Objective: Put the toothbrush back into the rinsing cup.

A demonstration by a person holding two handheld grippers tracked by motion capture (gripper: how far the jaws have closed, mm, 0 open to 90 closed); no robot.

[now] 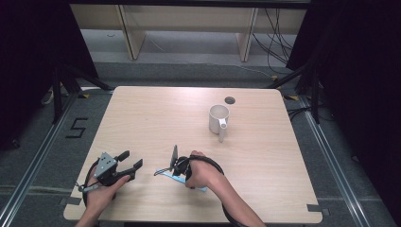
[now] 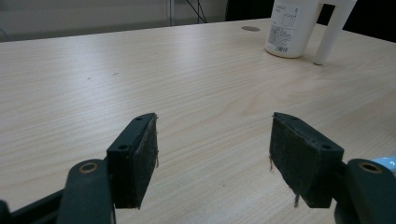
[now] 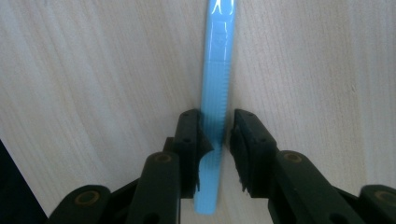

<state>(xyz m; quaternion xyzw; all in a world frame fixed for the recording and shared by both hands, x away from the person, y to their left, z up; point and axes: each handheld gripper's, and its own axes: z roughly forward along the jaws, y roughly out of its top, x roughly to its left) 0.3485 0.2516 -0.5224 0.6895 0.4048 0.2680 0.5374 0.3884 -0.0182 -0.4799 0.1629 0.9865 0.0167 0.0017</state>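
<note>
On the wooden table (image 1: 142,118), the right gripper (image 3: 217,135) pinches a thin blue stick (image 3: 216,93) that might slip sideways, while the left gripper (image 2: 212,154) sits open.

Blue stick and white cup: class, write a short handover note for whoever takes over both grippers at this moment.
Left gripper: open, holding nothing, low over the table at its near left.
Right gripper: jaws closed around the blue stick, which lies flat on the table near the front edge; whether they are fully clamped cannot be told.
White cup: upright at the far right, by the round hole, apart from both grippers.
Done: stick reached and straddled.
Left: lift it; probably carry it to the cup.
</note>
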